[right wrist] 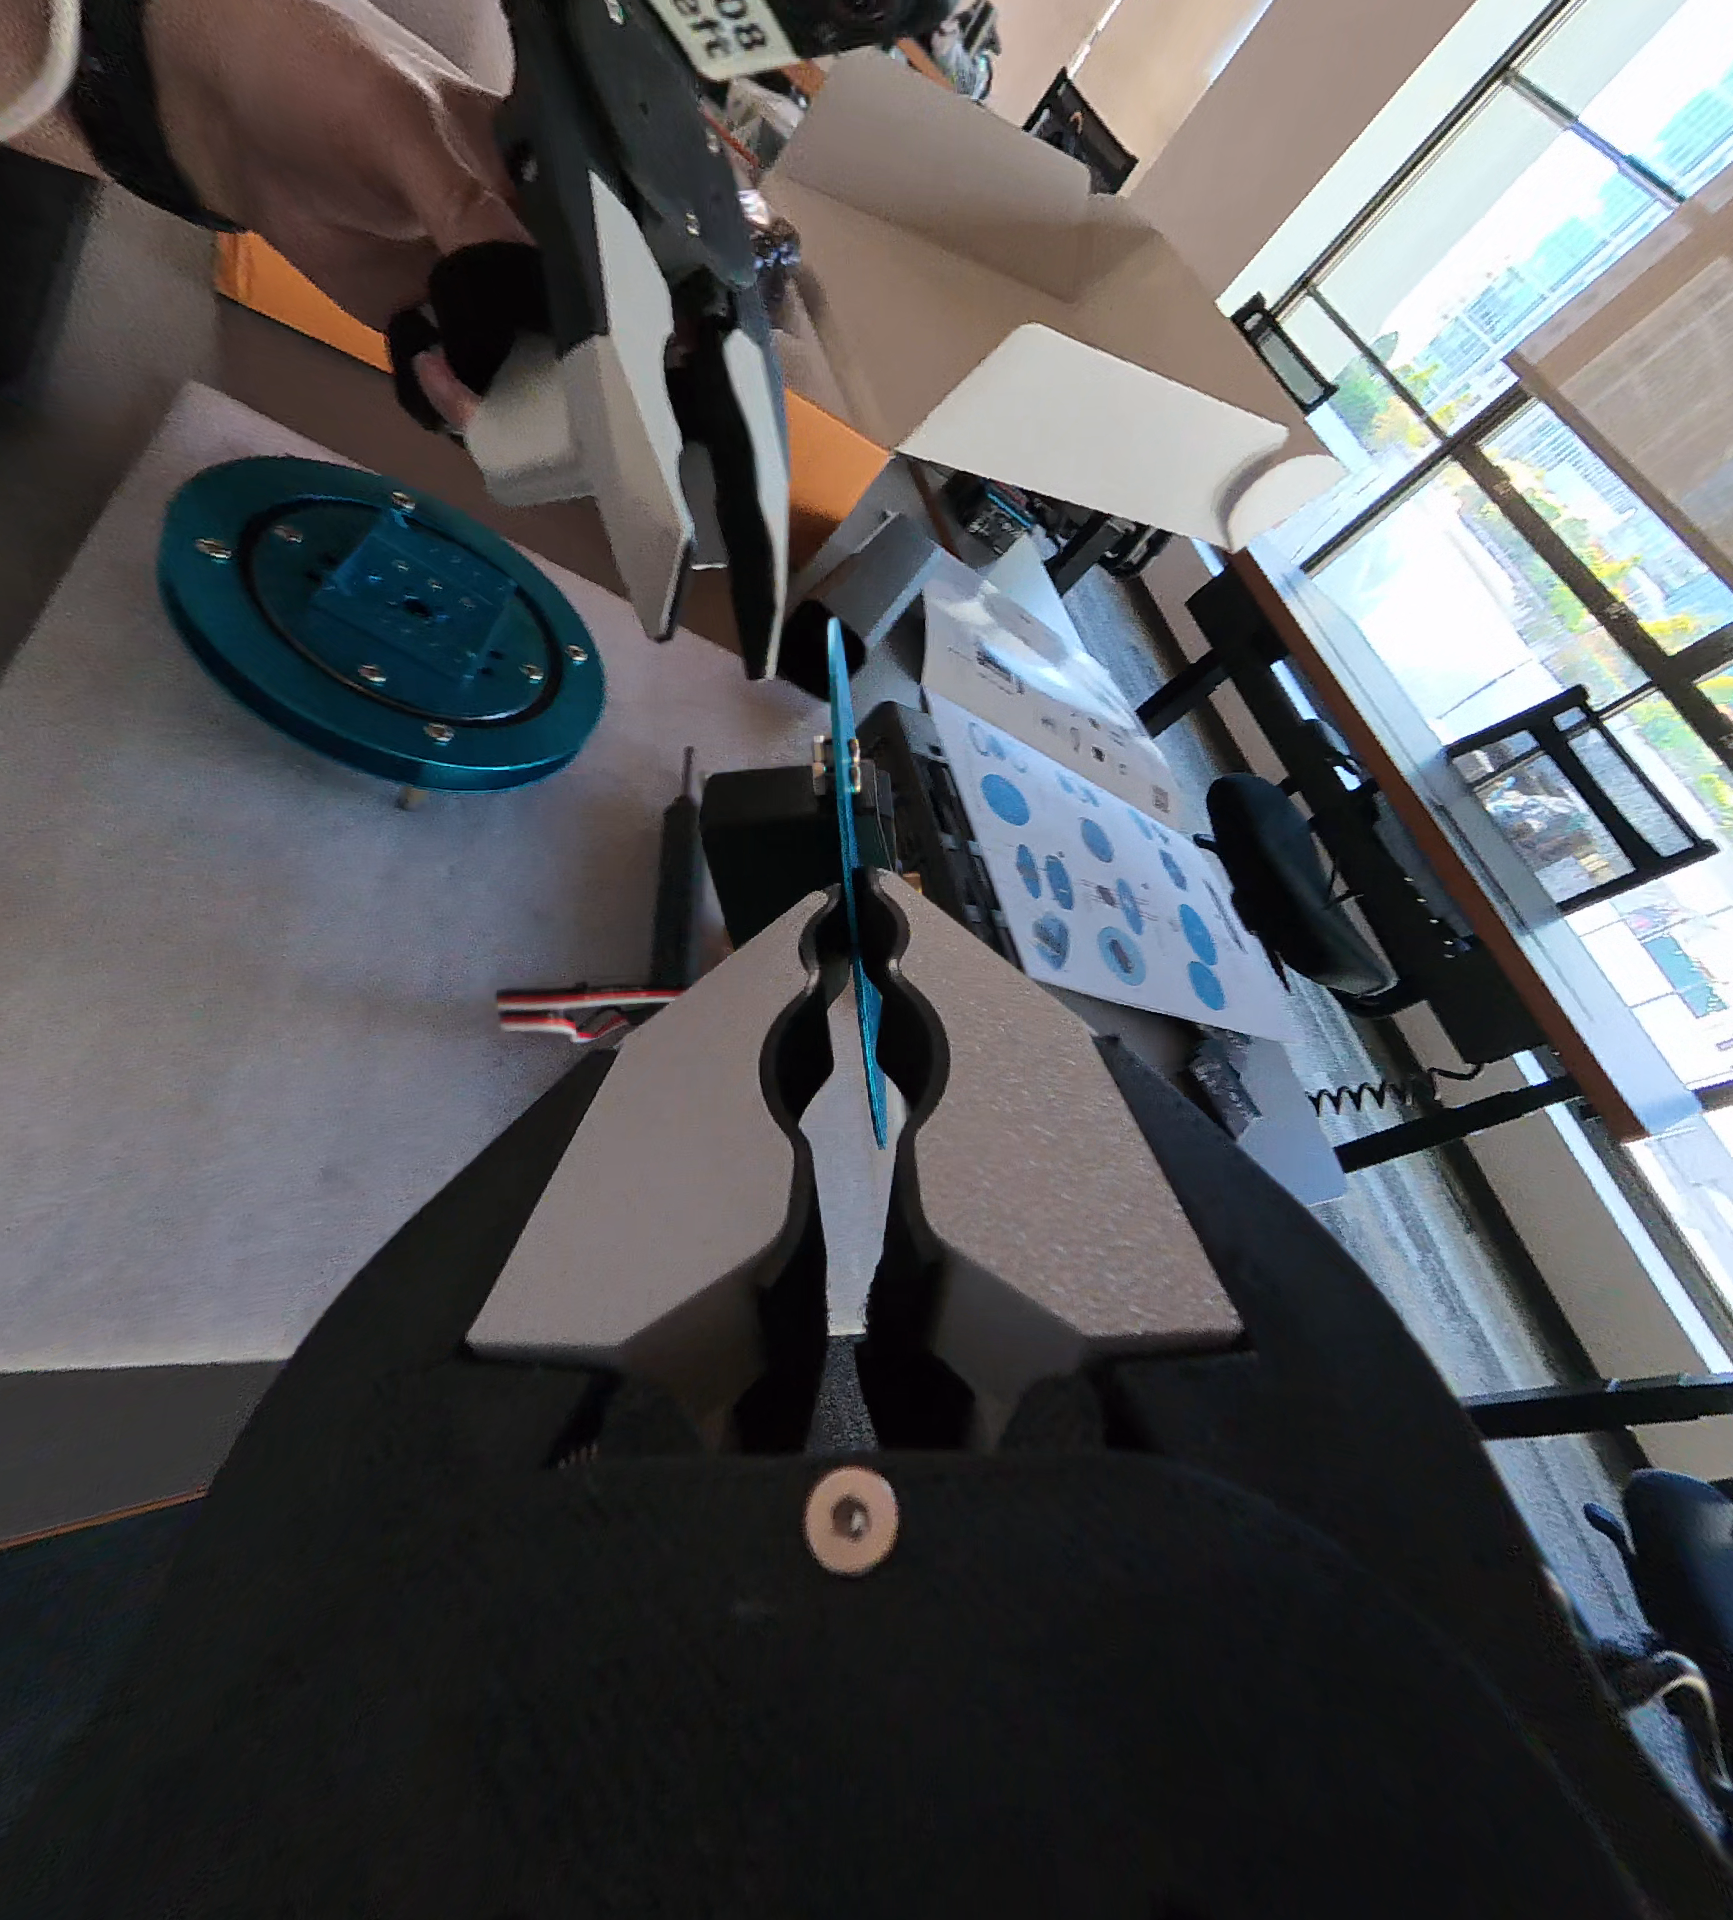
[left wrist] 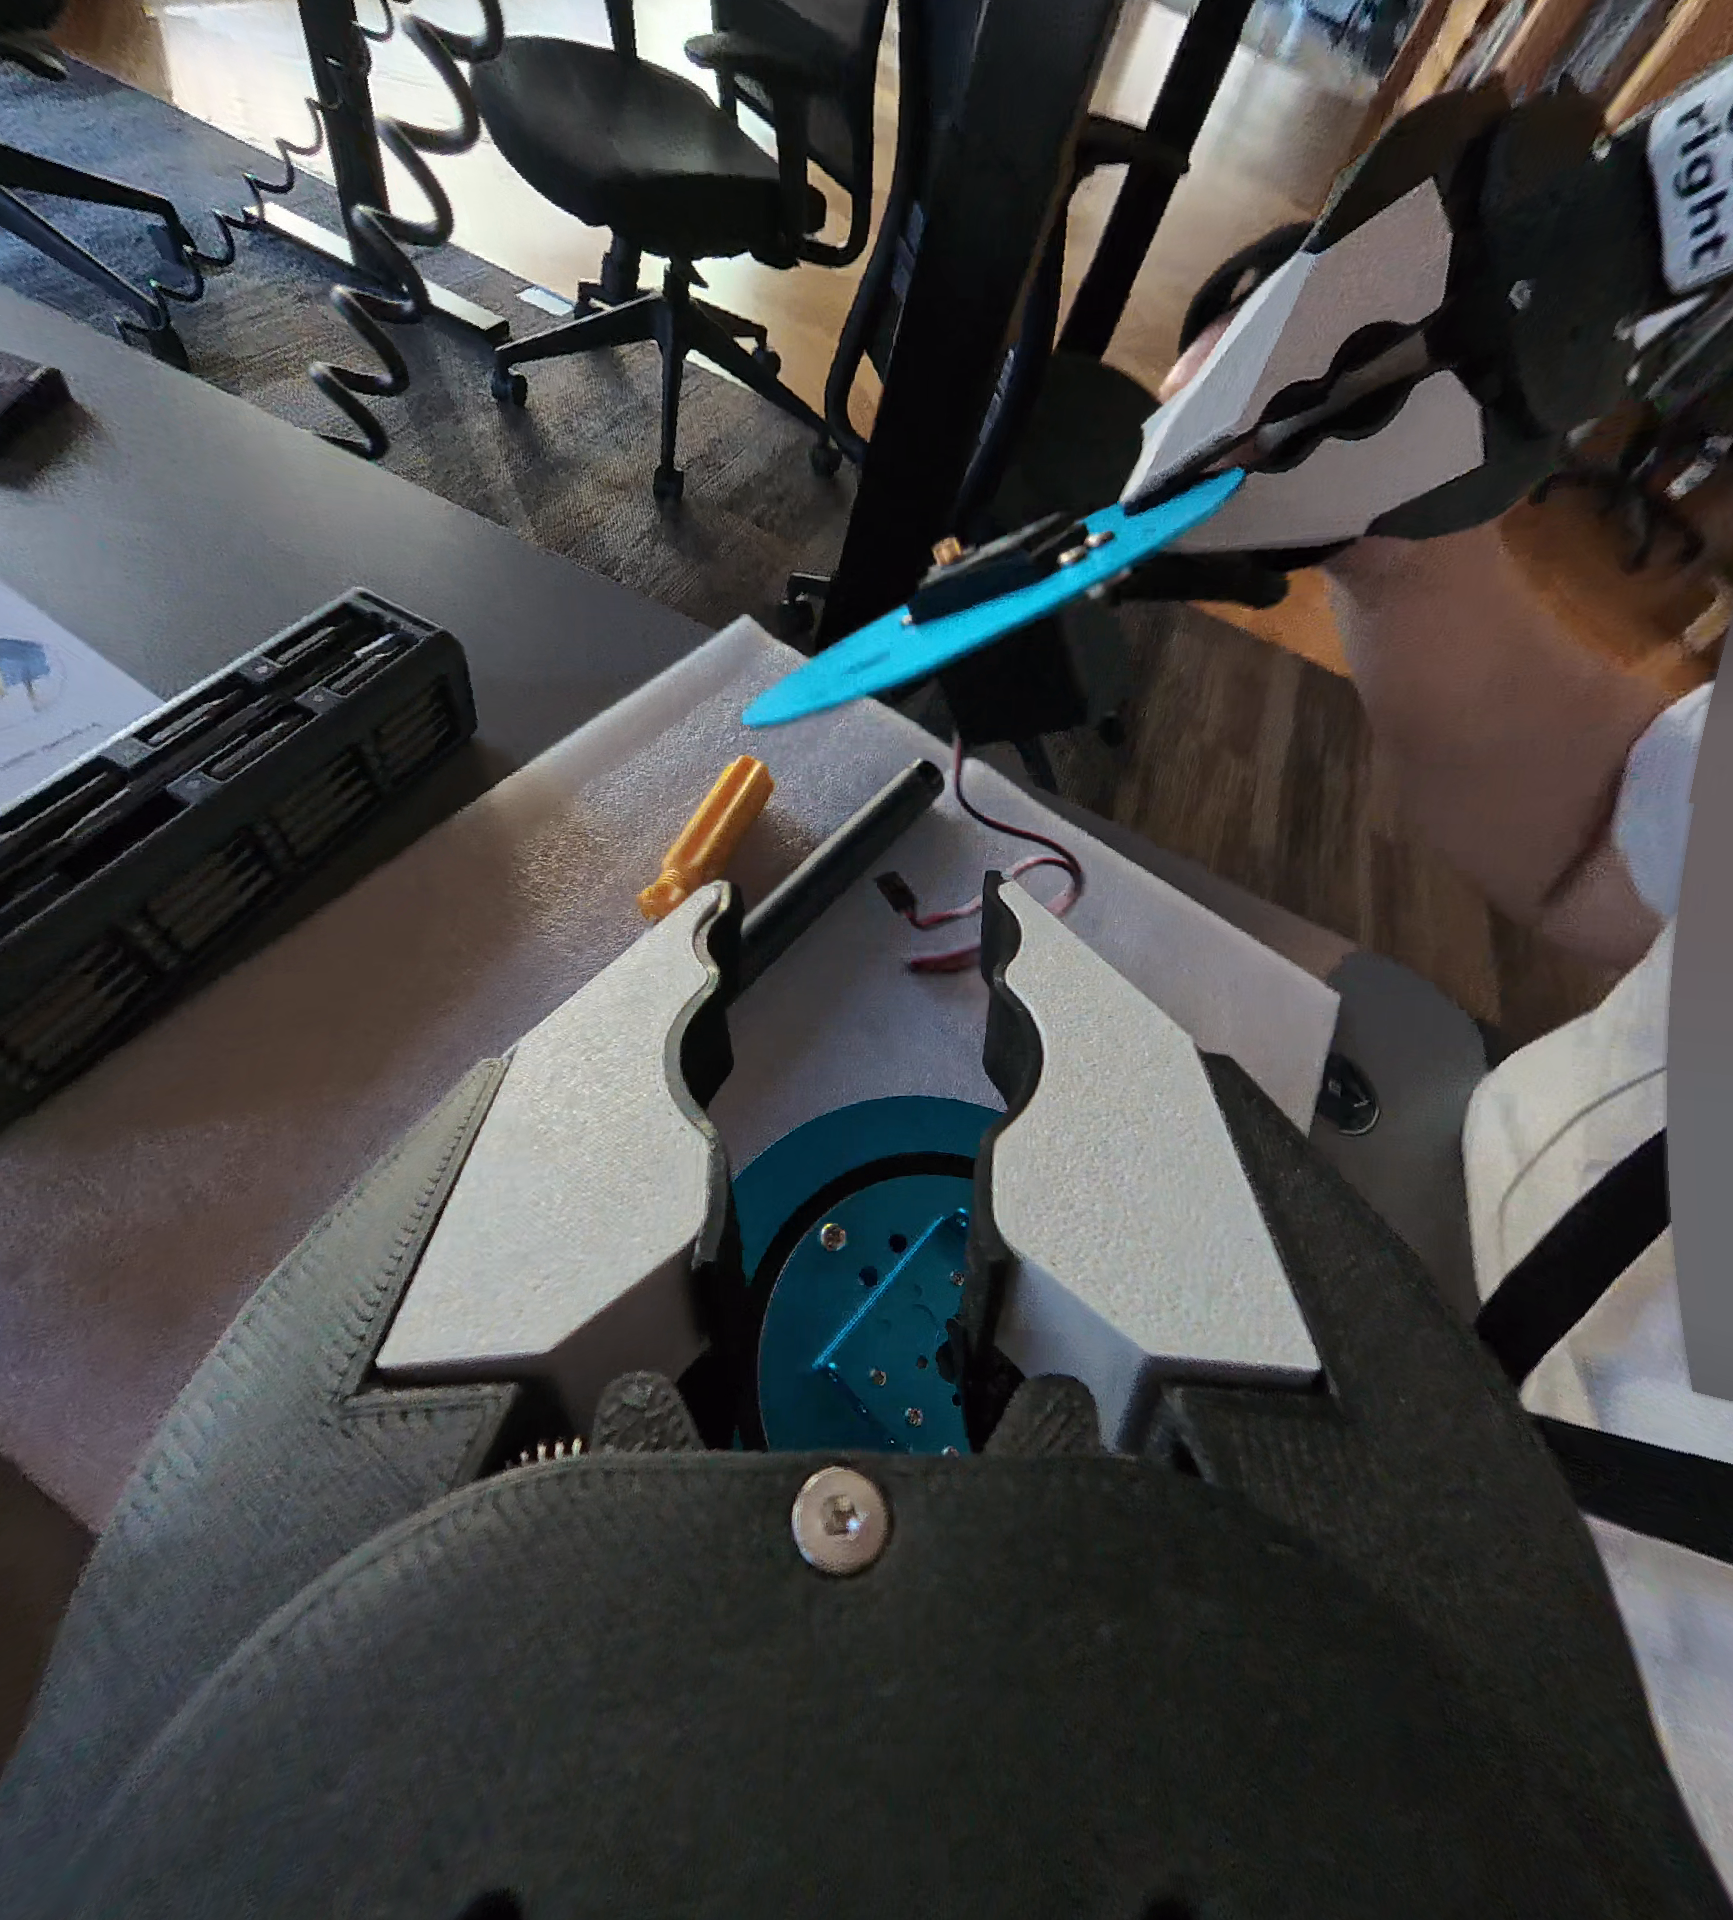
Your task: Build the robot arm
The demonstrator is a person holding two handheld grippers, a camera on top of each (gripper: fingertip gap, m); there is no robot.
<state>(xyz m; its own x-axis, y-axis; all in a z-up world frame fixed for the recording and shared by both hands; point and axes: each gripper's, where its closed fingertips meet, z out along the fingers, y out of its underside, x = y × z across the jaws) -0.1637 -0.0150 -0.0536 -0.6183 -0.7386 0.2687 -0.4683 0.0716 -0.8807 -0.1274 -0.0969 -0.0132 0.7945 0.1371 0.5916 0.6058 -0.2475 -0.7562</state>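
Closest to my left camera, the left gripper [left wrist: 857, 914] hangs with its jaws spread wide and nothing between them, just above the round blue turntable base [right wrist: 379, 623] on the pale foam mat [right wrist: 166, 987]. Beyond its fingertips lie a black screwdriver [left wrist: 841, 862] and a small orange tool [left wrist: 711, 836], both on the mat, with a loose red-and-black servo lead [left wrist: 987, 904] beside them. My right gripper [right wrist: 857, 888] is clamped narrow on the edge of a thin blue plate [right wrist: 846, 790], held in the air clear of the mat; a black servo [right wrist: 768, 852] is bolted to that plate. Off to the side, a black bit case [left wrist: 176, 831] sits on the dark table [left wrist: 249, 488], near a printed instruction sheet [right wrist: 1101, 862].
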